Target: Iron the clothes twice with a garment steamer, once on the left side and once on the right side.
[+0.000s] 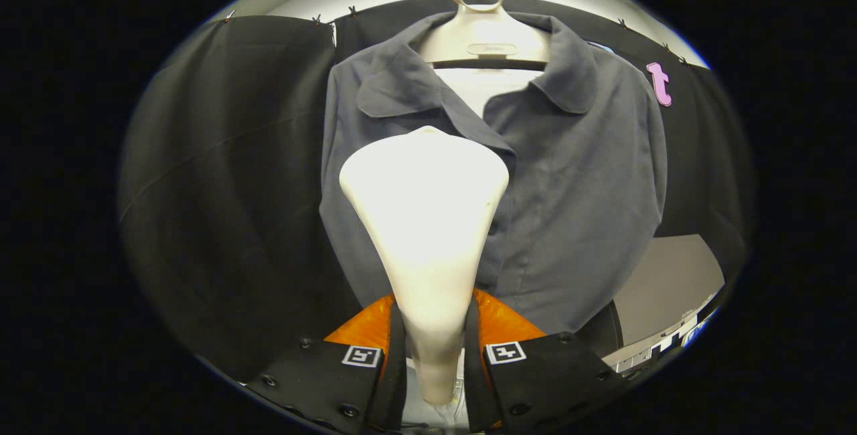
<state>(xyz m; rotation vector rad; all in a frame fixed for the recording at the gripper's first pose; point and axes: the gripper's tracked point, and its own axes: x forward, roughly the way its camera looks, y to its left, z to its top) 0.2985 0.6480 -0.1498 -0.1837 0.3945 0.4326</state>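
Observation:
A grey collared shirt (576, 181) hangs on a cream hanger (483, 33) against the booth's black cloth wall. My gripper (434, 348) is shut on the white garment steamer (425, 207), whose narrow handle runs between the two fingers. Its wide head rises just ahead of the fingers and covers the shirt's left front panel, below the collar. Whether the head touches the fabric cannot be told. The shirt's placket and right panel show beside the head.
Black cloth (227, 187) hangs to the left of the shirt and behind it. A grey panel (669, 281) and a light ledge lie low to the right of the shirt. A pale ceiling band runs above the cloth.

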